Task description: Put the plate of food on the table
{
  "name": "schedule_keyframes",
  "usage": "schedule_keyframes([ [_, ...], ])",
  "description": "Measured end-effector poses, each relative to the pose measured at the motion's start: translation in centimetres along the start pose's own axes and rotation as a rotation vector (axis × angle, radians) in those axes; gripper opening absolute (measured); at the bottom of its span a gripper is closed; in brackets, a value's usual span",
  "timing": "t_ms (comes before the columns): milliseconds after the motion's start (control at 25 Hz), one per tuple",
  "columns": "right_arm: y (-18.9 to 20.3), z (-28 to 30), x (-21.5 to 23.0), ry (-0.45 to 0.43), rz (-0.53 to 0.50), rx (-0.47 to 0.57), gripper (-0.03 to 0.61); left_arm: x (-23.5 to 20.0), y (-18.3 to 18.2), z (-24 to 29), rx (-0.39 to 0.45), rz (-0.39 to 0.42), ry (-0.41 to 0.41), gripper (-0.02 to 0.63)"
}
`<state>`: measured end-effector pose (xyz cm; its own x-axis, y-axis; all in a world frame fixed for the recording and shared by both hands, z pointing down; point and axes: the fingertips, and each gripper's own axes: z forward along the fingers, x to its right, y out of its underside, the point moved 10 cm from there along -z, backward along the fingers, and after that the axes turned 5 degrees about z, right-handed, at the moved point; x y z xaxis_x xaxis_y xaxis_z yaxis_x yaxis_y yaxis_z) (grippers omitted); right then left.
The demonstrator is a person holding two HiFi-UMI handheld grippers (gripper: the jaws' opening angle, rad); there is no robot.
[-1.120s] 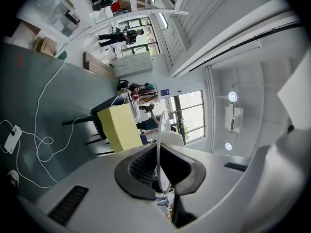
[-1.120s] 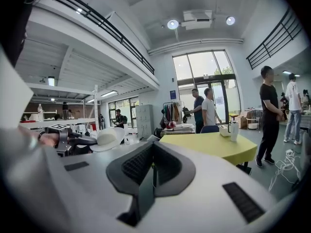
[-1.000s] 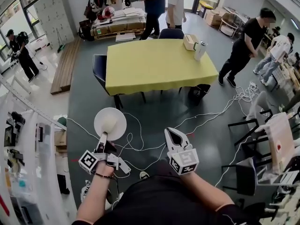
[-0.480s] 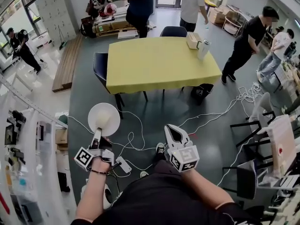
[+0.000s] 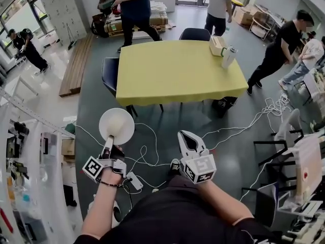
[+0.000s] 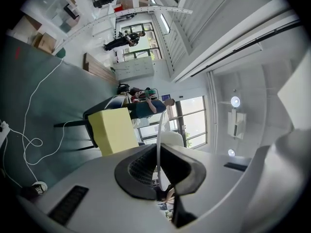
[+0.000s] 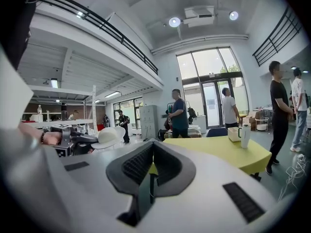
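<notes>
My left gripper (image 5: pixel 108 146) is shut on the near rim of a white round plate (image 5: pixel 117 126), which it holds level above the floor, short of the table. The plate has a pale mound at its middle. In the left gripper view the plate shows edge-on as a thin white line (image 6: pixel 158 140) between the jaws of the left gripper (image 6: pixel 158 171). The yellow-clothed table (image 5: pixel 177 70) stands ahead. My right gripper (image 5: pixel 186 137) hangs beside, shut and holding nothing. The right gripper view shows the right gripper (image 7: pixel 151 174), the plate (image 7: pixel 111 136) at left and the table (image 7: pixel 233 152).
A tissue box (image 5: pixel 218 45) and a white bottle (image 5: pixel 229 56) stand at the table's far right corner. Dark chairs (image 5: pixel 108 73) (image 5: pixel 195 33) sit at its left and far sides. Cables and a power strip (image 5: pixel 133 181) lie on the floor. People stand around; shelving lines the left.
The table has drawn slightly nearer. The person in blue behind it has walked left. The plate stays held in the left gripper; the right gripper is unchanged.
</notes>
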<state>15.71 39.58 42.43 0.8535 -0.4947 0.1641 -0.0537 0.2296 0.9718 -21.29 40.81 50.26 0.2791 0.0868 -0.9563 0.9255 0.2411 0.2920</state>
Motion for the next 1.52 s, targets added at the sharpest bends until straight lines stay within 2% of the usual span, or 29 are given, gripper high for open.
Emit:
schedule_keyframes([
  [400, -1.3, 6.0, 5.8, -0.041, 0.018, -0.032, 0.012, 0.7, 1.0, 7.3, 0.024, -0.025, 0.008, 0.022],
  [600, -2.3, 8.4, 8.8, -0.066, 0.022, -0.032, 0.012, 0.9, 2.1, 10.3, 0.024, -0.015, -0.012, 0.021],
  [1000, -3.3, 12.1, 15.1, -0.130, 0.023, -0.036, 0.012, 1.9, 4.7, 15.0, 0.076, 0.004, -0.022, 0.021],
  [1520, -3.5, 13.7, 16.3, -0.165, 0.031, -0.043, 0.012, 2.0, 5.7, 15.8, 0.108, 0.001, -0.032, 0.022],
])
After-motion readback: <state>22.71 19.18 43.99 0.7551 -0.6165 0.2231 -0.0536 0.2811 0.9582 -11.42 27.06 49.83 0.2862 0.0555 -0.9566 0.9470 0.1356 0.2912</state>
